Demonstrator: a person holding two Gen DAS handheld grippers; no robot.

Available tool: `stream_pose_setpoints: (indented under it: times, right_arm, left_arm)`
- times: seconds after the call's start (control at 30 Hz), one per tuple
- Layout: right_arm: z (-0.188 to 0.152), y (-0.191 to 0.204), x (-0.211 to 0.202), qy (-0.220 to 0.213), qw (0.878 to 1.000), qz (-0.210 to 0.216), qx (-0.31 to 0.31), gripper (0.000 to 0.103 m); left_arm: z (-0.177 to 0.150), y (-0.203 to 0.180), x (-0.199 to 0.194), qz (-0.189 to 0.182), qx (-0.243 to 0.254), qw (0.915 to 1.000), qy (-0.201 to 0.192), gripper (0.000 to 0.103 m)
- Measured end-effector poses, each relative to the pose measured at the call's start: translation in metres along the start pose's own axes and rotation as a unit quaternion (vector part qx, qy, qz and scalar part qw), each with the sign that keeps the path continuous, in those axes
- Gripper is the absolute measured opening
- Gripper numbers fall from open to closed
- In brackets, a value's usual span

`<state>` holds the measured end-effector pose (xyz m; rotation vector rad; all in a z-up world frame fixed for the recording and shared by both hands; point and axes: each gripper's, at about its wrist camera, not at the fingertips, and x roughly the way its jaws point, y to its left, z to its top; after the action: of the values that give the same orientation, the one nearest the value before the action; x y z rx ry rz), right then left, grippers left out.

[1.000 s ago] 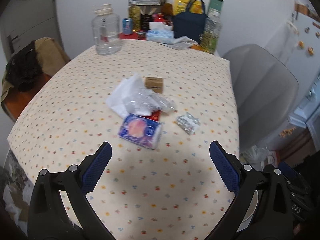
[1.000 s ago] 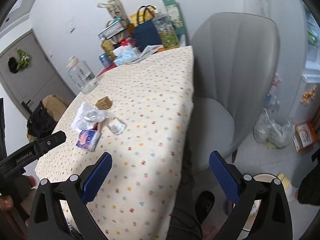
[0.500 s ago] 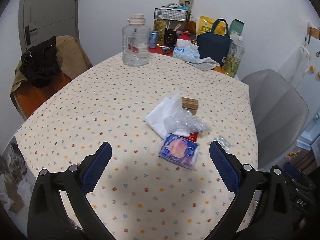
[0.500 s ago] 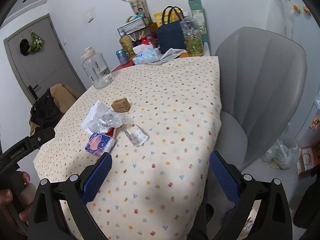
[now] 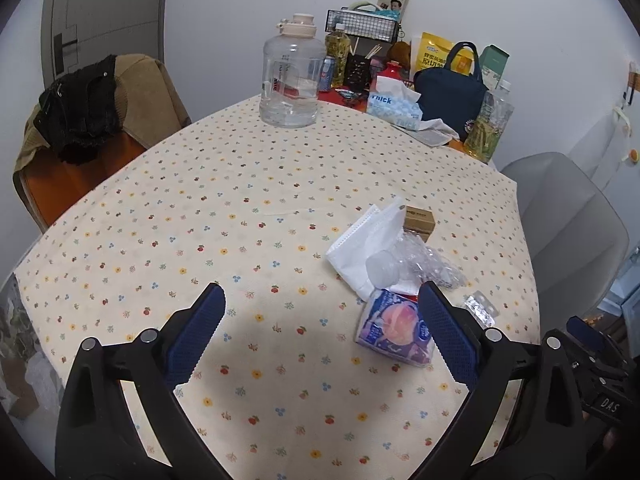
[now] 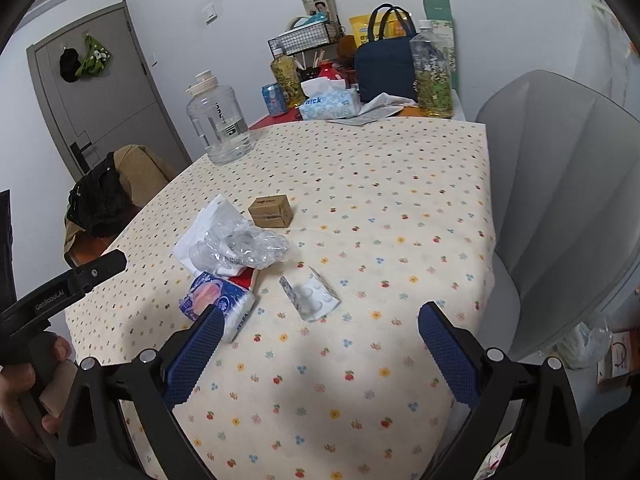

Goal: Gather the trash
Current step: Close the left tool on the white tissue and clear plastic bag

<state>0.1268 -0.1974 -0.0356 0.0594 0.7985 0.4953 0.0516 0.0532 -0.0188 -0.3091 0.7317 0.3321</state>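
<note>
Trash lies in a cluster on the flowered tablecloth [image 5: 240, 216]: a blue-purple tissue pack [image 5: 394, 332] [image 6: 218, 300], a white face mask [image 5: 362, 246] [image 6: 204, 224], crumpled clear plastic [image 5: 424, 266] [image 6: 244, 248], a small brown box [image 5: 418, 219] [image 6: 271, 211] and an empty pill blister [image 5: 480, 307] [image 6: 314, 298]. My left gripper [image 5: 320, 334] is open and empty, above the table's near side, the tissue pack just inside its right finger. My right gripper [image 6: 320, 350] is open and empty, just short of the blister and tissue pack.
A big clear water jug [image 5: 290, 80] [image 6: 220, 124], tissue box [image 6: 330, 102], navy bag [image 5: 450, 88], bottles and a wire basket crowd the far end. A grey chair [image 6: 560, 200] stands right, a clothes-draped chair [image 5: 92, 120] left. The left gripper's handle [image 6: 60, 292] shows at left.
Both grippers swung: the left view turned left, so the trash now sits at its right finger. The right view moved over the table toward the trash. Both stayed open.
</note>
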Motion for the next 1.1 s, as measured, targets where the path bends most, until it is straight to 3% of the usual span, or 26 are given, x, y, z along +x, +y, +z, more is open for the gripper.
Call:
stream_pose_setpoints:
  times: [0.33, 0.77, 0.83, 0.9, 0.93, 1.03, 1.1]
  right_arm:
    - [0.018, 0.019, 0.033, 0.027, 0.999, 0.02, -0.021, 0.086]
    - [0.033, 0.034, 0.062, 0.051, 0.997, 0.035, -0.041, 0.082]
    - [0.035, 0.037, 0.066, 0.054, 0.997, 0.036, -0.044, 0.082]
    - [0.035, 0.039, 0.069, 0.058, 0.997, 0.037, -0.047, 0.082]
    - [0.036, 0.04, 0.071, 0.061, 0.996, 0.038, -0.049, 0.082]
    - [0.037, 0.044, 0.076, 0.066, 0.996, 0.039, -0.055, 0.082]
    - [0.039, 0.048, 0.078, 0.067, 0.995, 0.041, -0.059, 0.082]
  left_arm:
    - [0.014, 0.013, 0.052, -0.051, -0.035, 0.997, 0.046, 0.071]
    - [0.031, -0.002, 0.104, -0.095, -0.065, 0.9914, 0.063, 0.069]
    - [0.031, -0.005, 0.111, -0.098, -0.066, 0.9903, 0.073, 0.058]
    - [0.031, -0.007, 0.118, -0.102, -0.071, 0.9885, 0.087, 0.037]
    - [0.031, -0.007, 0.121, -0.105, -0.073, 0.9875, 0.093, 0.022]
    - [0.032, -0.002, 0.117, -0.121, -0.089, 0.984, 0.096, 0.007]
    - [0.033, 0.0, 0.107, -0.118, -0.087, 0.9857, 0.083, 0.004]
